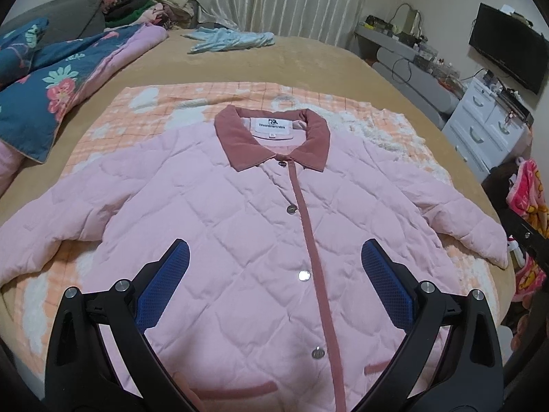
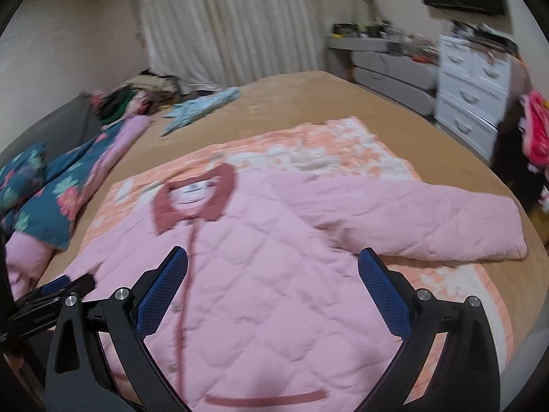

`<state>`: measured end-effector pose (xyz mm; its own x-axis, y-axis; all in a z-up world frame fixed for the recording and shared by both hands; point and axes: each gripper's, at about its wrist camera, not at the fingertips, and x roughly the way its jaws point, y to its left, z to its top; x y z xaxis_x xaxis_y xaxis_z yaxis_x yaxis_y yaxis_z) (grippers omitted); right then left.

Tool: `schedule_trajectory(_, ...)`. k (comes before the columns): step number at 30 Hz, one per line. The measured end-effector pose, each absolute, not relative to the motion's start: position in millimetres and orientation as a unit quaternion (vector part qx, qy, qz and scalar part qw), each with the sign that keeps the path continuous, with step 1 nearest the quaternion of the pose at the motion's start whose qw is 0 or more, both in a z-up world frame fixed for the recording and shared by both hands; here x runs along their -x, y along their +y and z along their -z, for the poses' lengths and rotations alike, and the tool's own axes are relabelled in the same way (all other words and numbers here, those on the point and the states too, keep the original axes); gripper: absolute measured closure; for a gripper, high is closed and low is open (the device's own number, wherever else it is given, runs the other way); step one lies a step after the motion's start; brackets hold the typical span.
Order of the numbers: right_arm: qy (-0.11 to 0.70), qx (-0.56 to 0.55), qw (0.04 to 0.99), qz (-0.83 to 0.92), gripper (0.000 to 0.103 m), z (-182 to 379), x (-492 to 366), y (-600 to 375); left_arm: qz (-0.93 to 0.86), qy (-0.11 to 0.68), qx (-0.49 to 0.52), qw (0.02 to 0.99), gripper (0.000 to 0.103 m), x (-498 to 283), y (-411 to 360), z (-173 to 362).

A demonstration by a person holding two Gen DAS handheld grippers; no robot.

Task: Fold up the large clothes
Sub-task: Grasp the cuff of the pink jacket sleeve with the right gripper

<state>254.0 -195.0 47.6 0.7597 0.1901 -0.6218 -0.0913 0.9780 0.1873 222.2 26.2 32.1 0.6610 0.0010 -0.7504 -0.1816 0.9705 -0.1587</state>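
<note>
A pink quilted jacket (image 1: 240, 213) with a dusty-rose collar (image 1: 271, 137) lies flat, front up and buttoned, on an orange-and-white checked blanket (image 1: 144, 103). Both sleeves are spread out to the sides. My left gripper (image 1: 274, 257) is open and empty above the jacket's lower front. My right gripper (image 2: 272, 267) is open and empty above the jacket's (image 2: 274, 257) right half; the right sleeve (image 2: 411, 219) lies just beyond it. The right wrist view is blurred. The left gripper (image 2: 55, 286) shows at its lower left edge.
The blanket lies on a tan bed (image 1: 240, 65). A floral blue quilt (image 1: 44, 86) and a clothes pile (image 1: 144, 7) sit at the far left. A light blue garment (image 1: 230, 39) lies at the far end. White drawers (image 1: 487, 127) stand to the right.
</note>
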Motion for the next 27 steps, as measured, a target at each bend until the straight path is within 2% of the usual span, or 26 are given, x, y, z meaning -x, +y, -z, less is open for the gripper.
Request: schedule_trajectory(27, 0.388, -0.282, 0.864, 0.151, 0.004, 79, -338, -416, -0.037, 0.459, 0.117, 0.88, 0.009, -336, 5, 47)
